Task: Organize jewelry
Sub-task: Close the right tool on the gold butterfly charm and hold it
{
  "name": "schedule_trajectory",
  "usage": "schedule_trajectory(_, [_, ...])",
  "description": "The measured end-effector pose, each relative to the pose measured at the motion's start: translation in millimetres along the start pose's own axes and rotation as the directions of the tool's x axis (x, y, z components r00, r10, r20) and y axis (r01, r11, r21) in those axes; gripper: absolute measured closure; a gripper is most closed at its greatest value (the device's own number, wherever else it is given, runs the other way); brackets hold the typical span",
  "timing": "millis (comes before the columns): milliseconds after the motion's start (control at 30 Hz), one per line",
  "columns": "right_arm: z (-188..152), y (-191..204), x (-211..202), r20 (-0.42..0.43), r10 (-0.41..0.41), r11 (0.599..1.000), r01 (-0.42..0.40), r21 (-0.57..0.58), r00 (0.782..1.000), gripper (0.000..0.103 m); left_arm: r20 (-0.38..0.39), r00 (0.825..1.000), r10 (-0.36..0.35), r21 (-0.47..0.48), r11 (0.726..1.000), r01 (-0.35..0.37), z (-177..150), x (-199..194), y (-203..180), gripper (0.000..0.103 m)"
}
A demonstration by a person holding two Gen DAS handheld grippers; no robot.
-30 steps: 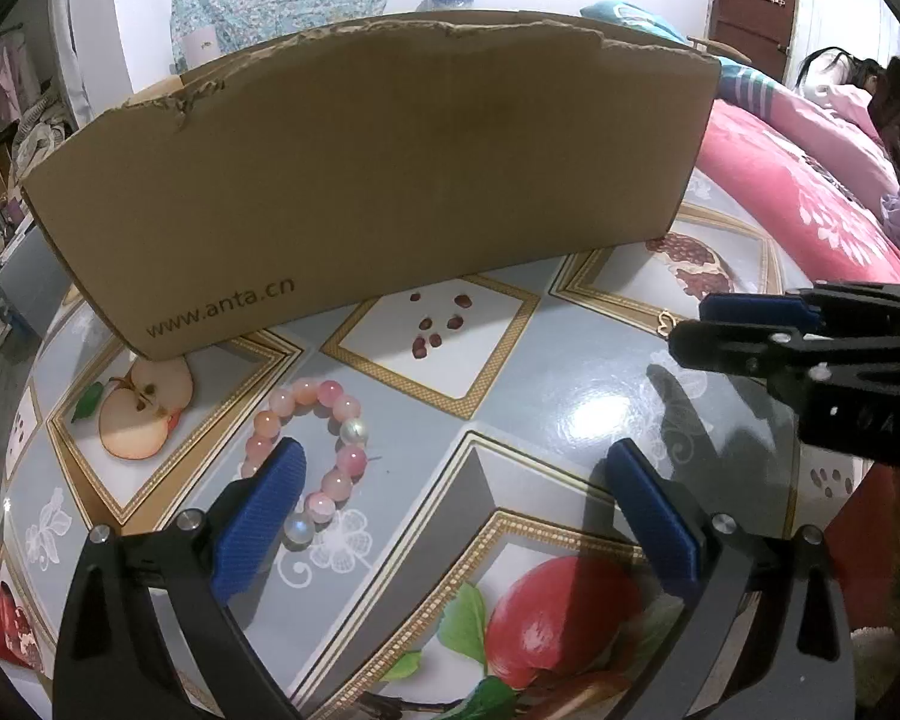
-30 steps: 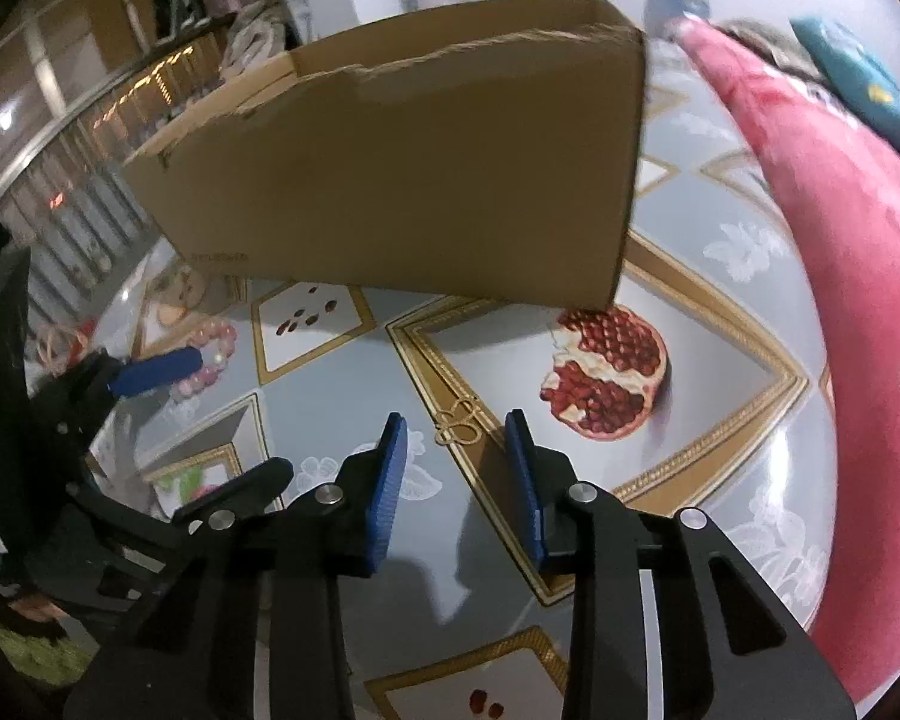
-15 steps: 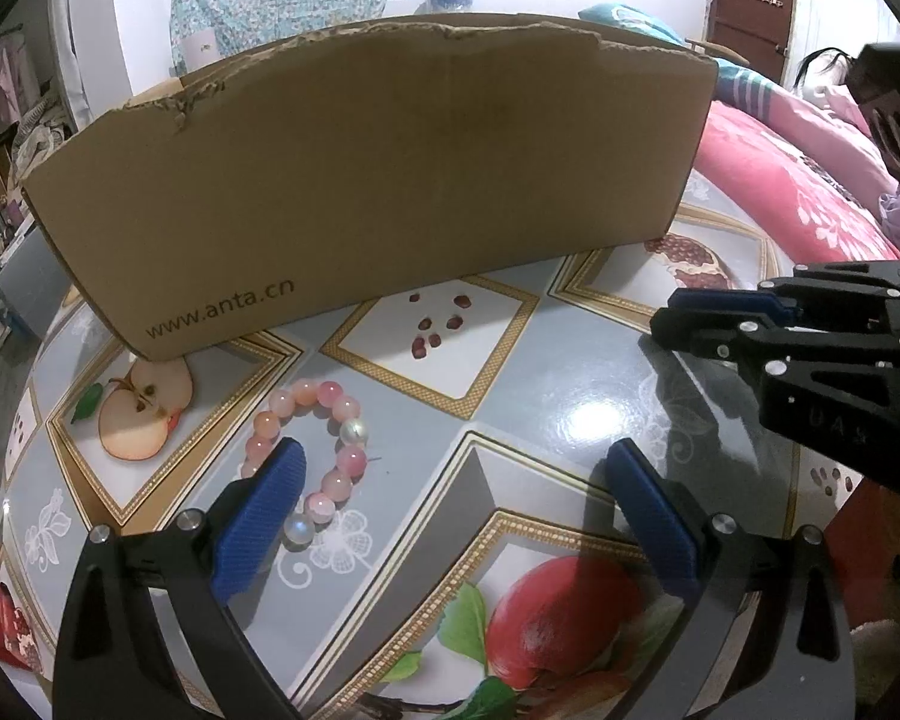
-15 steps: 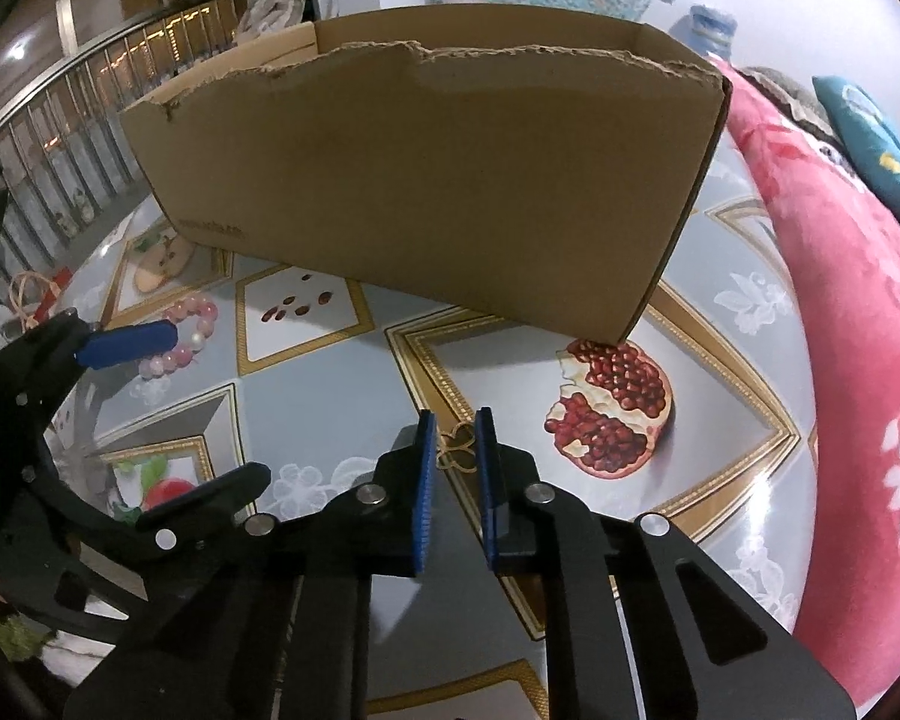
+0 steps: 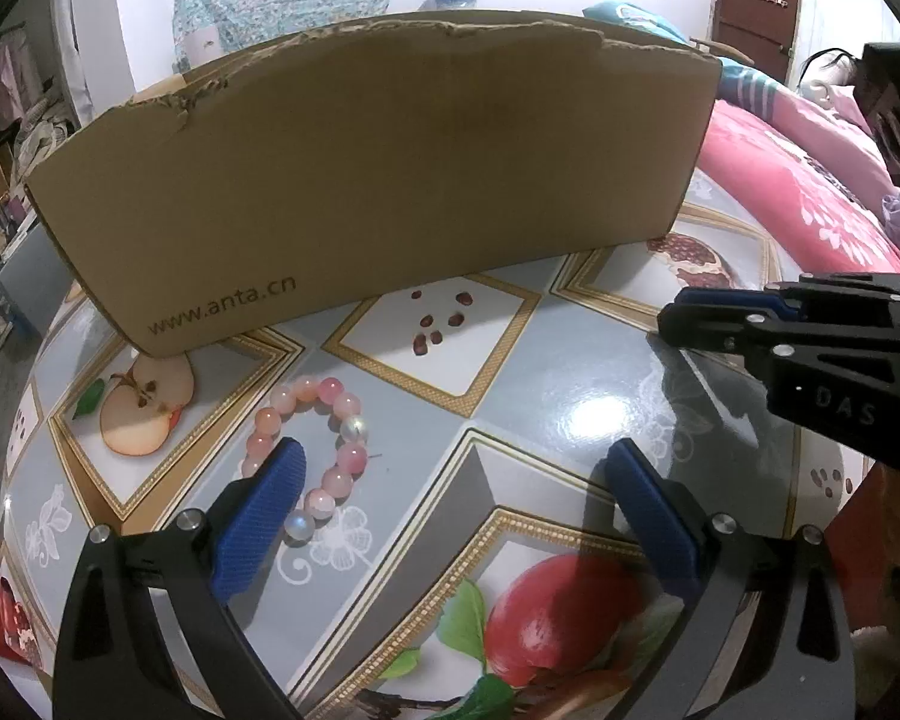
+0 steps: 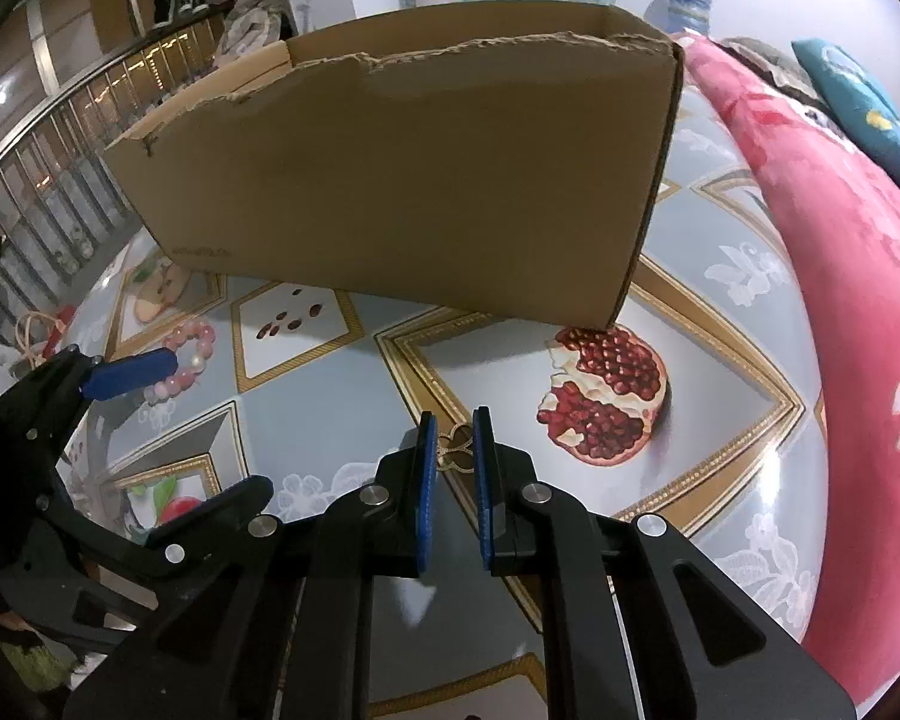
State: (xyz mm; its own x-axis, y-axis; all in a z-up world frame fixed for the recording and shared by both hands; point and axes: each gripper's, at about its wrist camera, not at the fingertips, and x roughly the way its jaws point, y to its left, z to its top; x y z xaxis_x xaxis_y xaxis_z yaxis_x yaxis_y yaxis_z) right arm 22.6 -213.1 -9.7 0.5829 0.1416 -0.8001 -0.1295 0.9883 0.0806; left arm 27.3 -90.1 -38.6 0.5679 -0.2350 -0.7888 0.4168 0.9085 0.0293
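Right gripper (image 6: pixel 453 427) pinching a small gold clover charm (image 6: pixel 457 444) on the fruit-print table (image 6: pixel 342 384), left gripper (image 5: pixel 450 468) gaping wide beside the pink bead bracelet (image 5: pixel 324 438), cardboard box (image 5: pixel 378 180) standing behind.

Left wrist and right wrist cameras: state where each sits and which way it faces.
Left wrist: on the left hand-held gripper, tilted down at the table, bead bracelet and cardboard box; own open blue fingers show, right hand-held gripper enters from the right.
Right wrist: on the right hand-held gripper, tilted down, nearly shut around a small gold piece; left hand-held gripper at left.
Shared: box, bracelet, table, each other's gripper.
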Motion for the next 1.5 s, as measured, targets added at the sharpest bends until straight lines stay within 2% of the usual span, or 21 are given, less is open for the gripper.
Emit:
schedule_trajectory(367, [-2, -10, -1, -0.006, 0.028, 0.998, -0.027, 0.048, 1.0, 0.093, 0.0, 1.0, 0.0, 0.0, 1.0, 0.0, 0, 0, 0, 0.004])
schedule_trajectory(500, [-4, -15, -8, 0.003, 0.063, 0.996, -0.063, 0.061, 0.998, 0.085, -0.002, 1.0, 0.0, 0.001, 1.0, 0.0, 0, 0, 0, 0.004])
schedule_trajectory(667, [-8, -18, -10, -0.006, 0.083, 0.995, -0.082, 0.052, 0.997, 0.081, -0.006, 1.0, 0.0, 0.0, 1.0, 0.0, 1, 1, -2, 0.004])
schedule_trajectory(900, [-10, -15, -11, -0.026, 0.15, 0.987, -0.149, 0.063, 0.988, 0.08, -0.007, 1.0, 0.0, 0.0, 1.0, 0.0, 1, 0, -2, 0.004])
schedule_trajectory(1133, [-8, -19, -10, -0.016, 0.139, 0.987, -0.137, 0.085, 0.99, 0.079, -0.007, 1.0, 0.0, 0.001, 1.0, 0.0, 1, 0, -1, 0.004])
schedule_trajectory(1300, [-8, -14, -9, -0.03, 0.208, 0.974, -0.204, 0.096, 0.978, 0.079, -0.005, 1.0, 0.0, 0.0, 1.0, 0.0, 1, 0, -2, 0.004])
schedule_trajectory(1400, [-9, -15, -11, -0.024, 0.206, 0.974, -0.202, 0.099, 0.978, 0.079, -0.004, 1.0, 0.0, 0.0, 1.0, 0.0, 1, 1, -2, 0.004])
schedule_trajectory(1500, [-8, -20, -13, -0.011, 0.169, 0.981, -0.167, 0.1, 0.986, 0.079, -0.003, 1.0, 0.0, 0.0, 1.0, 0.0, 1, 1, -2, 0.004])
